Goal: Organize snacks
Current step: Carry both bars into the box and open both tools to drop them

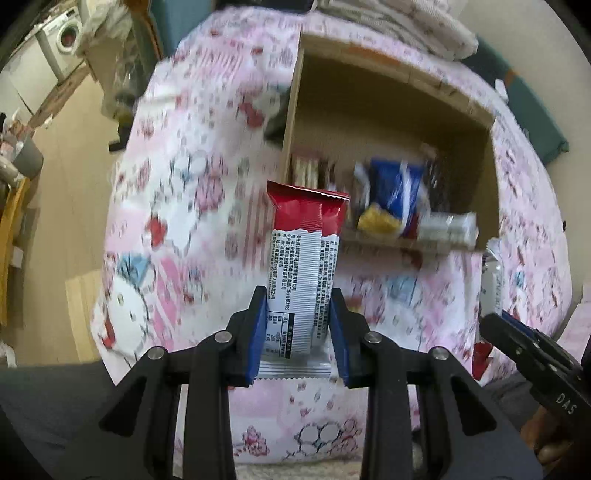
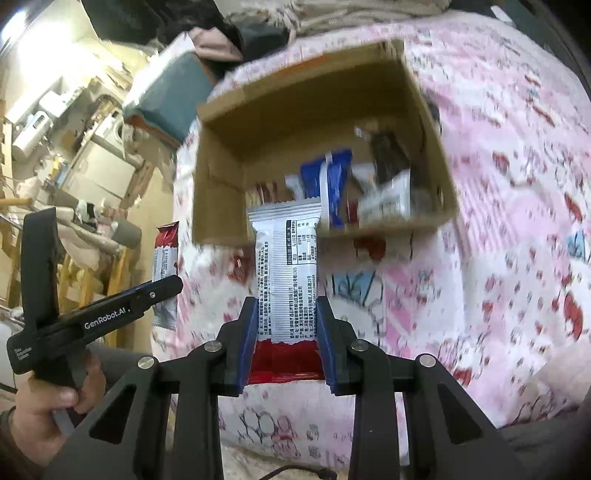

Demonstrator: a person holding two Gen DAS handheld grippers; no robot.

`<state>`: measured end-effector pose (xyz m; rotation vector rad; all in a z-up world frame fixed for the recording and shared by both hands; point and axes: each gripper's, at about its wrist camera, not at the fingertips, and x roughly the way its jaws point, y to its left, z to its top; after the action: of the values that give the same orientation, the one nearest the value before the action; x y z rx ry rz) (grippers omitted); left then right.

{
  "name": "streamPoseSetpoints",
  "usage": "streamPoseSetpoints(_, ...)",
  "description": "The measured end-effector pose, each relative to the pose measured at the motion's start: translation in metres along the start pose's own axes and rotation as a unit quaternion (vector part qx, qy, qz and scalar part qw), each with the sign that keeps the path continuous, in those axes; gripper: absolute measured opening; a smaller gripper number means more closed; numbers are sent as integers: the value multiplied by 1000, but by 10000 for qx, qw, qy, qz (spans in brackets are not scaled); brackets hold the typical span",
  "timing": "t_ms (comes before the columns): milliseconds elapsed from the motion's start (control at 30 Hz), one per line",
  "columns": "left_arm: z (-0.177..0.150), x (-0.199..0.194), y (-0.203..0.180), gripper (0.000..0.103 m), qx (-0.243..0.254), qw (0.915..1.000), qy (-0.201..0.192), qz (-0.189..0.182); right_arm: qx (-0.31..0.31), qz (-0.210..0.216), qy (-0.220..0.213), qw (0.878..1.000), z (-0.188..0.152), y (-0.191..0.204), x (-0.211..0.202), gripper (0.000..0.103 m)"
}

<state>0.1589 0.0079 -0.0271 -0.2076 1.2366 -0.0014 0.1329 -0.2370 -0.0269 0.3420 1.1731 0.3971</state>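
Bed cover (image 1: 177, 229): pink cartoon-print cloth fills most of both views; motion blur smears the print, and its edges run out of frame at 6 o'clock.
Cardboard box (image 1: 384, 107): open box on the bed cover at 12 o'clock from each claw; the near wall hides the lower part of what lies inside.
Box contents: a blue packet (image 1: 400, 188) at the middle, a yellow one (image 1: 376, 219) and a silver-grey one (image 1: 448, 227) near the front wall; all blurred, their printing unreadable, and darker packs behind them too vague to tell.
Room at 9 to 11 o'clock: a washing machine (image 1: 64, 35) and clutter, small and bent by the lens.
Person: a hand (image 2: 40, 410) at 8 o'clock in the right wrist view grips the handle of the left claw; the rest is cut off.
Left claw (image 1: 298, 332): narrow, its blue pads pressed on the sides of a red-and-white snack bar (image 1: 301, 254) that stands upright, red end up, held in front of the box's near left corner.
Right claw (image 2: 284, 336): narrow, pads clamped on a second snack bar (image 2: 286, 266), white end up, red end down between the pads, in front of the box's near wall.
Right claw in the left view (image 1: 517, 339): only its side shows at 4 o'clock, its bar partly cut by it.
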Motion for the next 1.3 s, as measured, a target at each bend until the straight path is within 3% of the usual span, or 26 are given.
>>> streamPoseSetpoints(300, 57, -4, -30, 28, 242, 9980, -574, -70, 229, 42, -724, 9971, 65, -16, -6, 32)
streamPoseSetpoints(600, 92, 16, -54, 28, 605, 9946, -836, 103, 472, -11, -859, 9952, 97, -40, 26, 32)
streamPoseSetpoints(1167, 103, 64, -71, 28, 940, 9919, -860, 20, 634, -40, -445, 9970, 105, -60, 73, 33)
streamPoseSetpoints(1300, 104, 71, -72, 29, 926, 9923, -809, 115, 979, 289, -118, 9947, 102, -67, 84, 33)
